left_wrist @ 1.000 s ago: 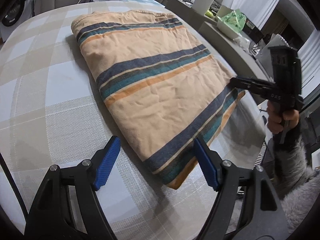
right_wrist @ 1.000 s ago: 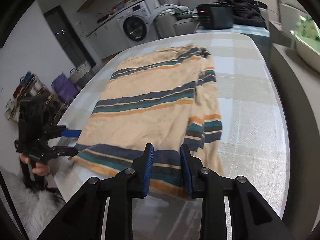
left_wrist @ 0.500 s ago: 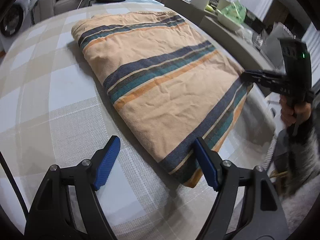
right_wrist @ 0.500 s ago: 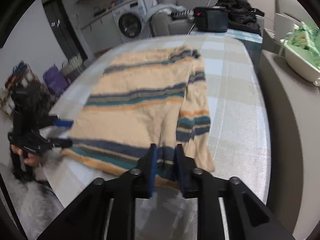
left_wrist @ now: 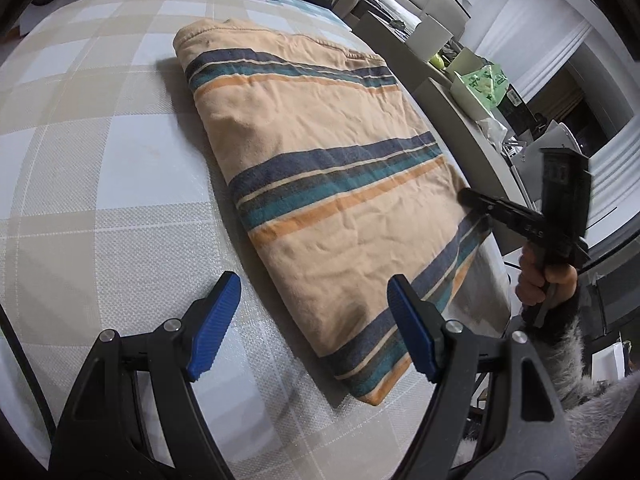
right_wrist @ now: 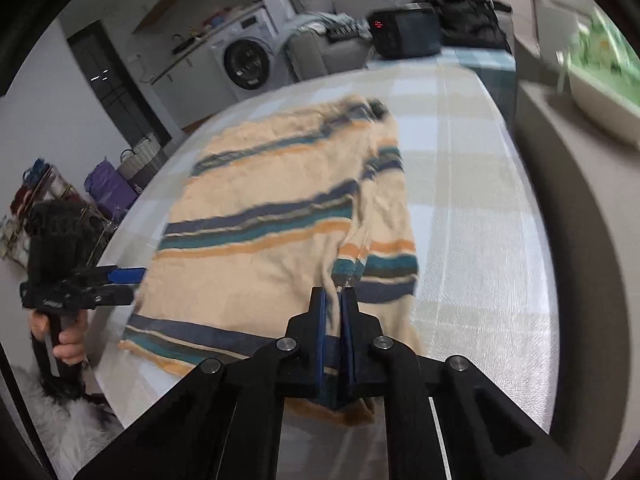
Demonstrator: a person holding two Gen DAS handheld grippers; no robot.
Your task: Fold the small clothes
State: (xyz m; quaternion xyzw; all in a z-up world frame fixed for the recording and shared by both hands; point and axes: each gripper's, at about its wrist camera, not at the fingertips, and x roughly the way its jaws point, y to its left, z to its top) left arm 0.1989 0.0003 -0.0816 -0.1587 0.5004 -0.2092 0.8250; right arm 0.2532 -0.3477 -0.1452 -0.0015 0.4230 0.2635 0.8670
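The striped garment [left_wrist: 328, 184] lies partly folded on the worktop [left_wrist: 100, 184]. The right hand-held gripper [right_wrist: 335, 304] pinches its near edge; the left hand-held gripper [left_wrist: 312, 320] gapes empty beside it. More folds remain.

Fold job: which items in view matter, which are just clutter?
In play: striped garment, right gripper shut on its edge, left gripper open at the near corner.

Clutter: washing machine, black device, green bag.

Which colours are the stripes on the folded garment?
Navy, teal and orange stripes on the peach folded garment; clearest in the left wrist view.
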